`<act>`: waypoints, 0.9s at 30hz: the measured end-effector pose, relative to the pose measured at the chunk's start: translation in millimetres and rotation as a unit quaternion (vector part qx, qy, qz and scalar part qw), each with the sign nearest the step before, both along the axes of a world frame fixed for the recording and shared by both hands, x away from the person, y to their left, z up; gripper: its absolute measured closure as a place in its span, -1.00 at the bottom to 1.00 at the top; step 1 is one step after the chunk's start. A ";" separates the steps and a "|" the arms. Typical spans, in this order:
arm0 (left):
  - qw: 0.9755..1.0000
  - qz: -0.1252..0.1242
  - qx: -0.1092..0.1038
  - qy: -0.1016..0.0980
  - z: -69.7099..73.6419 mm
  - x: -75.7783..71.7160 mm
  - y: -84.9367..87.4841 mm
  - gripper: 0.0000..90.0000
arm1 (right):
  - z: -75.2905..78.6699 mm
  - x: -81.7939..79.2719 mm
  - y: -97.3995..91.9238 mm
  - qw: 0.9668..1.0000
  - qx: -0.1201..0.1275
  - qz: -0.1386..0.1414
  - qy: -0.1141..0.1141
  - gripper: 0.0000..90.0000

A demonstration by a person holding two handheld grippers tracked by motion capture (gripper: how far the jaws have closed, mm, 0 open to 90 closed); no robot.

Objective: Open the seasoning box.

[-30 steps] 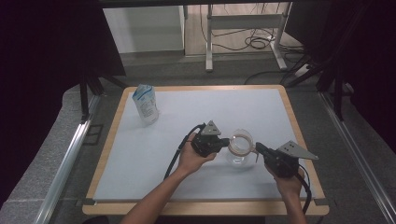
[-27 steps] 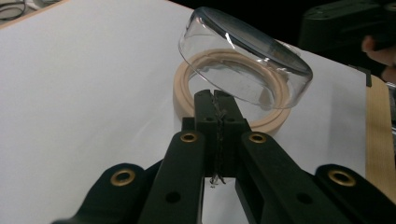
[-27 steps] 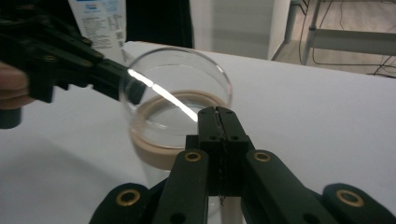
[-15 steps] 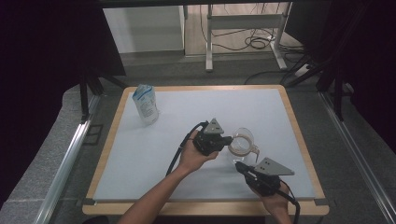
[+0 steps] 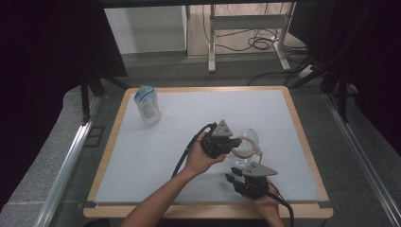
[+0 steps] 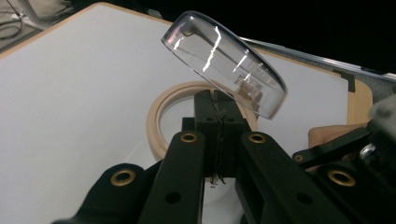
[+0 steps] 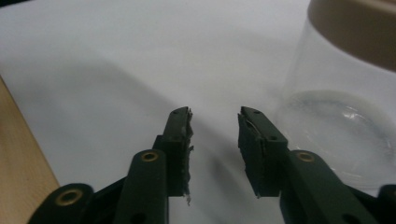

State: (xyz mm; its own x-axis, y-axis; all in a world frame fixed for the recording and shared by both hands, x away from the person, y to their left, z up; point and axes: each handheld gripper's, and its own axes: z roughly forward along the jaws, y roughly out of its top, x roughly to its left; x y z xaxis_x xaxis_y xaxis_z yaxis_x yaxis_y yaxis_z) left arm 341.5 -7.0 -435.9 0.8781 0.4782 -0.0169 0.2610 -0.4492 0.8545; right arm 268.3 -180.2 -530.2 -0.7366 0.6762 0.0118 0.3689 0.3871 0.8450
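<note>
White table, wood rim, glass jar, pouch

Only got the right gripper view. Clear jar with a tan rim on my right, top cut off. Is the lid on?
Observer: No. In the left gripper view the clear lid stands tilted up, off the jar's tan rim.
Operator: What's the left gripper doing?
Observer: The left gripper is at the near edge of that rim, under the raised lid, jaws closed. I can't tell what they pinch.
Operator: Anything else on the table?
Observer: Yes, in the high view a white and blue pouch stands upright near the far left corner of the table, well apart from the jar.
</note>
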 end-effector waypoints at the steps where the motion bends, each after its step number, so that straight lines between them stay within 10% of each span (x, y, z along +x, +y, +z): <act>1: 1.000 -0.001 -0.001 -0.001 2.1 -1.4 -1.8 1.00 | -1.2 -0.3 1.7 1.000 -0.006 -0.005 -0.007 0.36; 19: 0.998 -0.048 0.031 -0.035 25.3 -19.6 -44.4 1.00 | -4.7 -6.4 15.0 0.999 -0.029 -0.003 -0.024 0.22; 27: 0.999 -0.034 0.002 -0.025 21.6 -16.2 -21.2 0.99 | -4.9 -5.3 13.1 0.999 -0.027 -0.001 -0.027 0.20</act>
State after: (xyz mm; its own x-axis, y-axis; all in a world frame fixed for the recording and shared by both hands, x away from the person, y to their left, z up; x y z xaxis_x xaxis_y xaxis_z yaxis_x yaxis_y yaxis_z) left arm 325.3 -28.2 -414.3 0.9078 0.4183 0.0303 0.1869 -0.4683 0.8636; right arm 263.0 -167.0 -535.0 -0.7344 0.6756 -0.0648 0.3234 0.4323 0.8417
